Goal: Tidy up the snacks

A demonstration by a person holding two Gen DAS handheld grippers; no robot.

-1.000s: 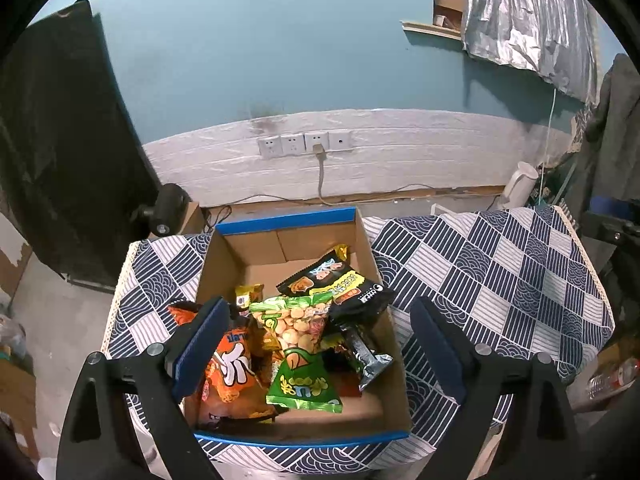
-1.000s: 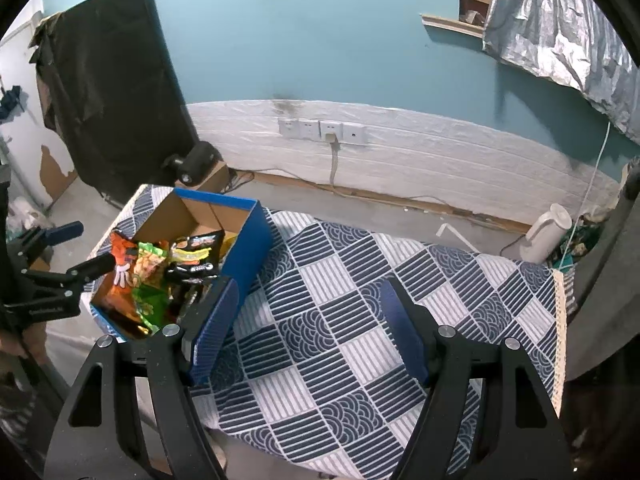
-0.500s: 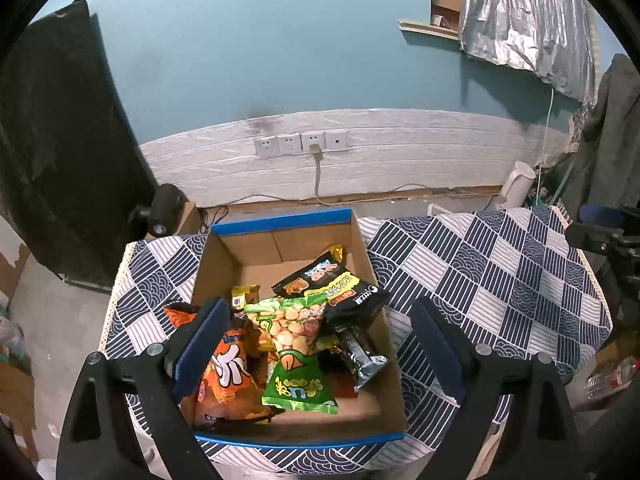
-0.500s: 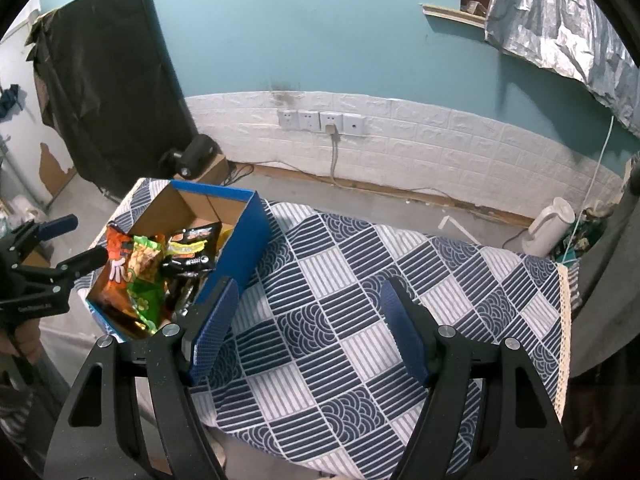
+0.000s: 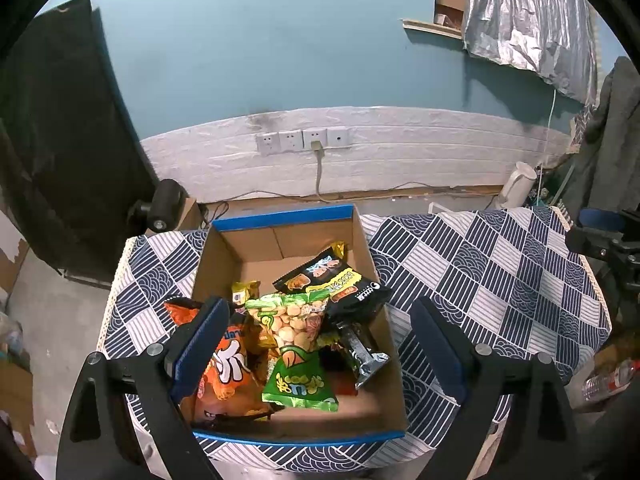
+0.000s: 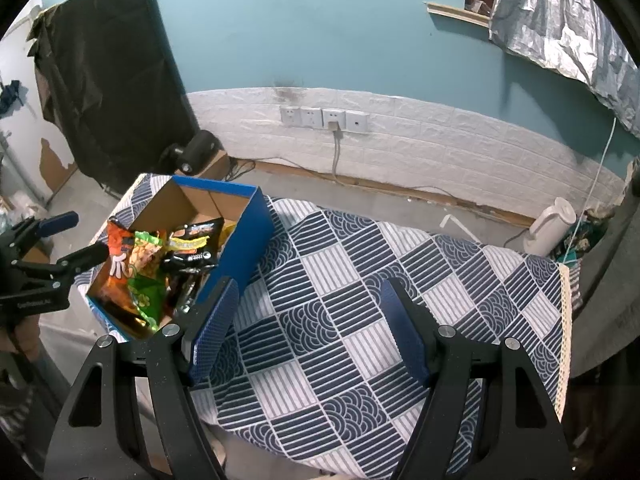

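Observation:
A blue-edged cardboard box (image 5: 280,216) stands on the left part of the patterned table and holds several snack packs: an orange chip bag (image 5: 224,372), a green peanut bag (image 5: 294,320), a black pack (image 5: 344,284) and a silver bar (image 5: 362,356). The box also shows in the right wrist view (image 6: 244,236). My left gripper (image 5: 318,340) is open and empty, above the near end of the box. My right gripper (image 6: 308,328) is open and empty over the bare cloth to the right of the box.
The table wears a navy-and-white checked cloth (image 6: 360,280). A white kettle (image 6: 550,226) stands on the floor at the right. Wall sockets (image 5: 302,140) with a cable are behind. A black lamp (image 5: 164,204) sits at the table's back left corner.
Both grippers have drifted slightly; the right gripper now shows at the left wrist view's right edge. Both stay open and empty. The snacks have not moved.

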